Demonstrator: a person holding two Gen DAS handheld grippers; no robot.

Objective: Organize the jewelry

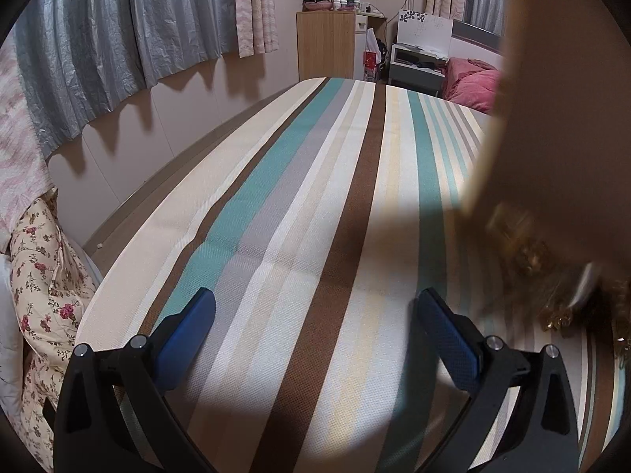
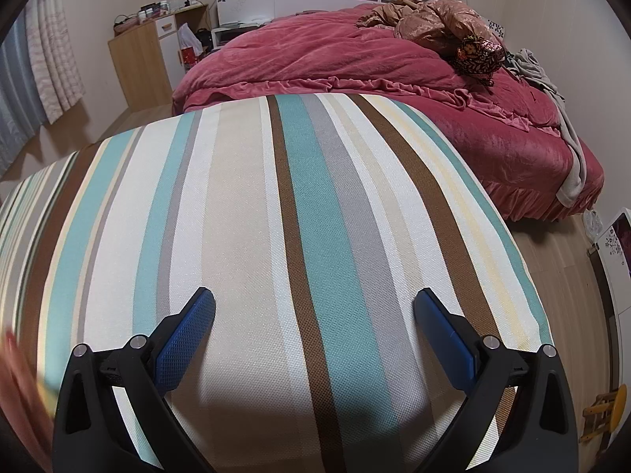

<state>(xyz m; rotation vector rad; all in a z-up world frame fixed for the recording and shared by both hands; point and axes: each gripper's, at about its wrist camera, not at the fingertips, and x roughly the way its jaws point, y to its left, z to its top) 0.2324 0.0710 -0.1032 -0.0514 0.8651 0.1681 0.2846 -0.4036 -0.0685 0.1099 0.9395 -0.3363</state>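
Observation:
My left gripper (image 1: 314, 307) is open and empty, low over the striped tablecloth (image 1: 299, 205). Close on its right a big blurred brown box wall (image 1: 560, 110) fills the view, with a blurred heap of gold jewelry (image 1: 552, 291) at its foot, just right of my right finger (image 1: 445, 335). My right gripper (image 2: 314, 307) is open and empty over the same striped cloth (image 2: 252, 216). No jewelry shows in the right wrist view; a blurred reddish thing (image 2: 15, 386) sits at its far left edge.
A wall with blue and pink curtains (image 1: 118, 39) runs along the table's left. A wooden cabinet (image 1: 325, 45) stands beyond the table's far end. A bed with a red cover (image 2: 374, 79) lies past the table. A floral cushion (image 1: 43, 287) sits at the left.

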